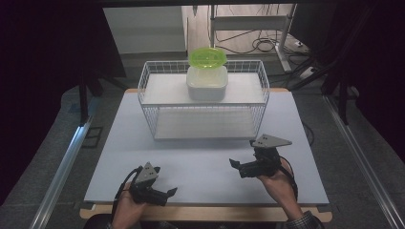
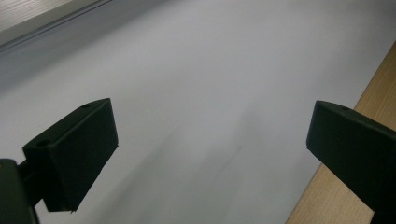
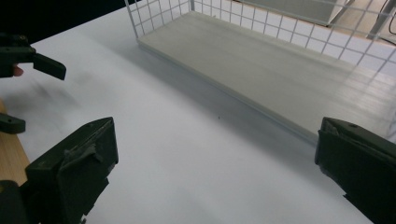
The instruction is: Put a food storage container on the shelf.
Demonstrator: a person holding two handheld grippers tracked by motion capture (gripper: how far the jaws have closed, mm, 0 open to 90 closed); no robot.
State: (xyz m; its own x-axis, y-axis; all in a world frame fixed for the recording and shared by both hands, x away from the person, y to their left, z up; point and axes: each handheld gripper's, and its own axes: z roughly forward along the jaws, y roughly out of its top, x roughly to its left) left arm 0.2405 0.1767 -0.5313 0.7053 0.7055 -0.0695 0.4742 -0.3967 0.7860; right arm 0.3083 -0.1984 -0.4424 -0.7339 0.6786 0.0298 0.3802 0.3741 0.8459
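Right now I have both tools parked low at the near edge of the desk [image 1: 114,157], nothing in either. My left tool [image 1: 168,192] sits with its jaws spread wide over bare desk surface, and in the left gripper view I see only white board and a strip of wooden edge between them. My right tool [image 1: 237,166] is likewise released, jaws far apart, and points toward my left tool.

The wire basket [image 1: 148,107] stands well ahead of both tools, nearer to the right one. On its upper shelf, at the far side from me, sits the white tub [image 1: 207,85] with its green lid [image 1: 207,57] tilted on top, not seated flat as far as I can tell.

I judge this as the start of the reach: nothing is touched yet. The next move calls for lifting a tool up and forward over the basket rim, coming down from above at the lid or tub, and keeping clear of the wire wall.
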